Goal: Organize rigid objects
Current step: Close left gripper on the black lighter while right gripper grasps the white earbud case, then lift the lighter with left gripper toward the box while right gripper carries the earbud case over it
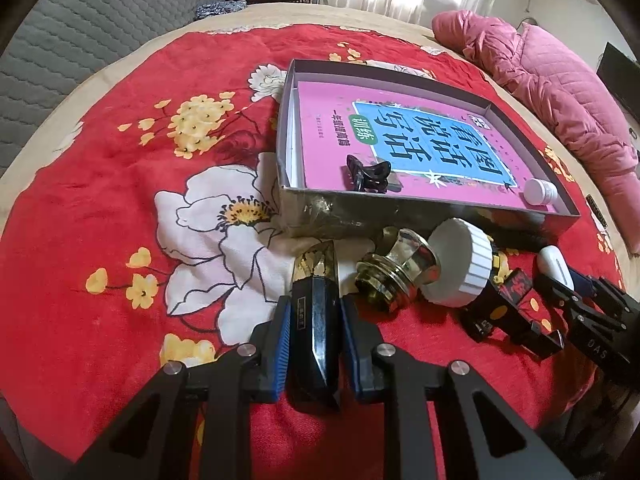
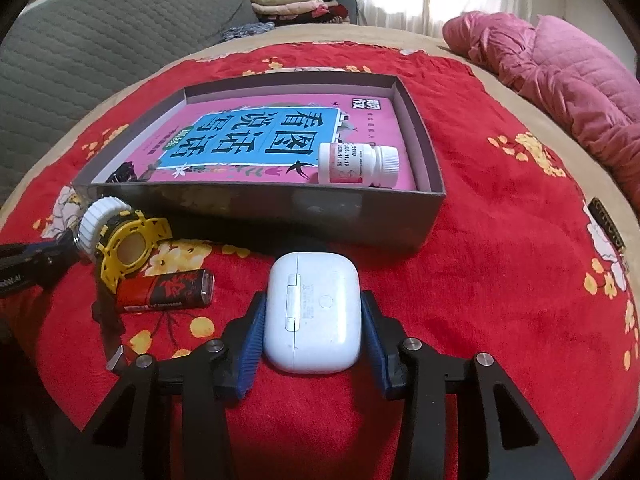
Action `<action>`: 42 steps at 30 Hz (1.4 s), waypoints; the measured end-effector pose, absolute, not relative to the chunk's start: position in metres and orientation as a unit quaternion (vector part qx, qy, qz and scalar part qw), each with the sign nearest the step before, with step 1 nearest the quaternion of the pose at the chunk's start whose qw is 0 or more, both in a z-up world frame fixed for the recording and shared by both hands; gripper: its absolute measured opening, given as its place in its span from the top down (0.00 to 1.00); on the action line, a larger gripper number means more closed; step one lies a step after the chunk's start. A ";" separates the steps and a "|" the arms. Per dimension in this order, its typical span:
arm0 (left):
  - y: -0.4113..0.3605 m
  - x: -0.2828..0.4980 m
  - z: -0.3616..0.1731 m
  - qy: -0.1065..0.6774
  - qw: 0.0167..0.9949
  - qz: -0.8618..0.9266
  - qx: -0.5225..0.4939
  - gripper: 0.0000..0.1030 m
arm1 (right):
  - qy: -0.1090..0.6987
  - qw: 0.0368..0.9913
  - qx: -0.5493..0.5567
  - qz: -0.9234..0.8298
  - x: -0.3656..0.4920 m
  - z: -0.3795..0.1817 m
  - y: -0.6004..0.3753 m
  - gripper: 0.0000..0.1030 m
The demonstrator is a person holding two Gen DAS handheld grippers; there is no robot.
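Note:
My left gripper point(image 1: 314, 320) is shut on a dark faceted block with gold flakes point(image 1: 314, 312), just in front of the grey box point(image 1: 360, 216). My right gripper point(image 2: 312, 320) has its blue pads around a white earbud case point(image 2: 312, 312) lying on the red blanket; the pads are close to its sides, contact unclear. The box point(image 2: 260, 208) holds a pink book point(image 2: 280, 132), a white pill bottle point(image 2: 358, 164) and a black hair claw point(image 1: 370, 176). The right gripper also shows in the left wrist view point(image 1: 568, 280).
A glass-and-brass knob point(image 1: 396, 276), a white ribbed cap point(image 1: 460, 264), a yellow watch point(image 2: 128, 248) and a red-black battery point(image 2: 166, 290) lie in front of the box. A pink quilted jacket point(image 2: 560, 80) lies at the right. A grey sofa point(image 2: 100, 40) is behind.

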State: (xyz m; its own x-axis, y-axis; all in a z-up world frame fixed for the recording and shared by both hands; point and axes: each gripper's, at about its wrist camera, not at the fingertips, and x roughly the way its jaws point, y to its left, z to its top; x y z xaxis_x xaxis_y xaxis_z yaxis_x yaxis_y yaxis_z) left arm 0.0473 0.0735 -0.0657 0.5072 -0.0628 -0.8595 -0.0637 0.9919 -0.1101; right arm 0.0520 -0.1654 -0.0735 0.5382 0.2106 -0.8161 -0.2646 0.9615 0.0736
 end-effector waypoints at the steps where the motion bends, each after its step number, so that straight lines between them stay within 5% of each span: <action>1: 0.074 0.047 -0.065 0.496 0.866 0.000 -0.065 0.77 | 0.462 0.876 -0.027 0.137 0.052 -0.073 -0.167 0.56; 42: 0.066 0.032 -0.038 0.465 0.883 -0.024 -0.061 0.77 | 0.458 0.873 0.031 0.165 0.034 -0.048 -0.173 0.56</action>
